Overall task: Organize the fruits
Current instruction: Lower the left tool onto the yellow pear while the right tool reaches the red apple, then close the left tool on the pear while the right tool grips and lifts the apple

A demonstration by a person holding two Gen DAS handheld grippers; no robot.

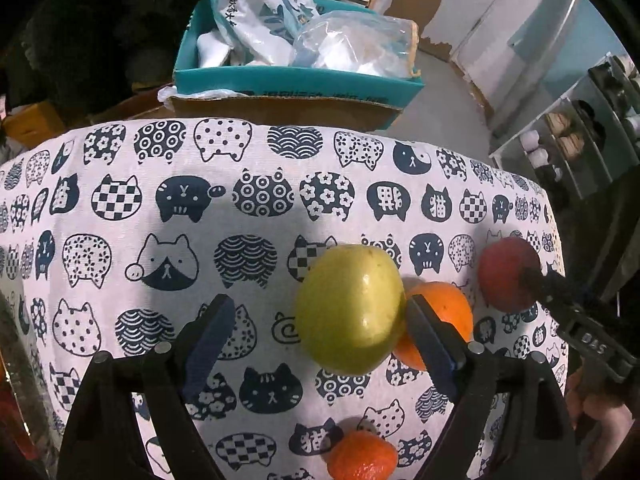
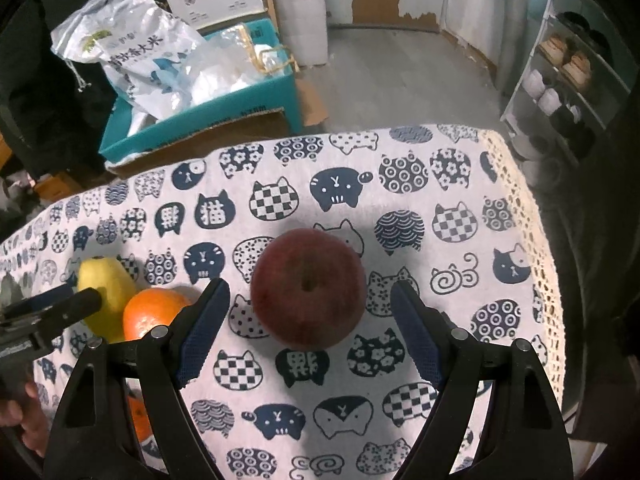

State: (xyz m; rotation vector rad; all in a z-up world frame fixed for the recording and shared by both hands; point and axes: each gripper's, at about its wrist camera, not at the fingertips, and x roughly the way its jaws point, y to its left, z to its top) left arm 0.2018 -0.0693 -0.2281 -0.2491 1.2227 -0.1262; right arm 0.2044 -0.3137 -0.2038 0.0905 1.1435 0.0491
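A yellow-green apple [image 1: 352,308] rests on the cat-print tablecloth [image 1: 168,208] between my left gripper's [image 1: 320,328] open fingers, close to the right finger. An orange [image 1: 444,312] lies behind that finger, touching the apple. A second orange [image 1: 362,456] sits at the near edge. A red apple [image 1: 506,272] is at the far right. In the right wrist view the red apple [image 2: 308,288] sits between my right gripper's [image 2: 310,320] open fingers, apart from both. The green apple [image 2: 106,292] and orange [image 2: 154,312] lie to its left.
A teal box [image 1: 296,84] with white bags stands on a cardboard box behind the table. A shelf [image 2: 560,76] with cups and bowls stands at the right. The table's lace edge [image 2: 524,216] runs along the right side. The left gripper's finger [image 2: 64,312] shows at left.
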